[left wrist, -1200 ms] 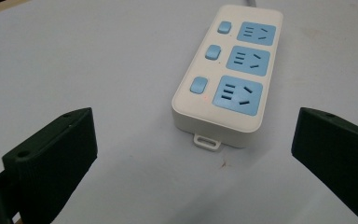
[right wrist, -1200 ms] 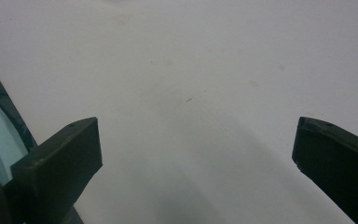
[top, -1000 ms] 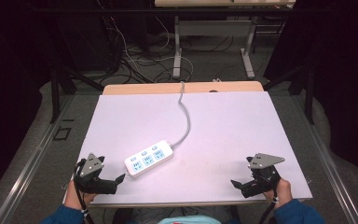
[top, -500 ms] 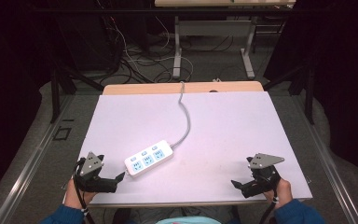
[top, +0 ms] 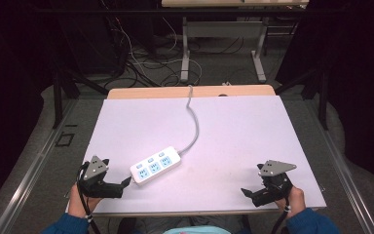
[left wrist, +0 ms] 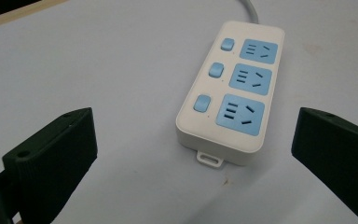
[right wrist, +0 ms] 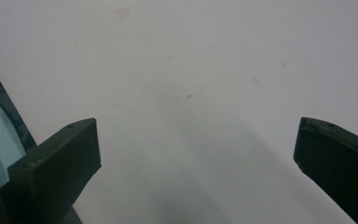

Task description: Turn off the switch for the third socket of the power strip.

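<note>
One power strip (top: 155, 166) lies just ahead of my left hand-held gripper (top: 126, 182), jaws apart, long axis slanting toward the table's (top: 243, 126) far-right corner.

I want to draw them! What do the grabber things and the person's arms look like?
Each gripper, left and right, is black with two chunky jaws, a grey three-cornered plate on top, and a black cable trailing back. The person wears blue sleeves.
</note>
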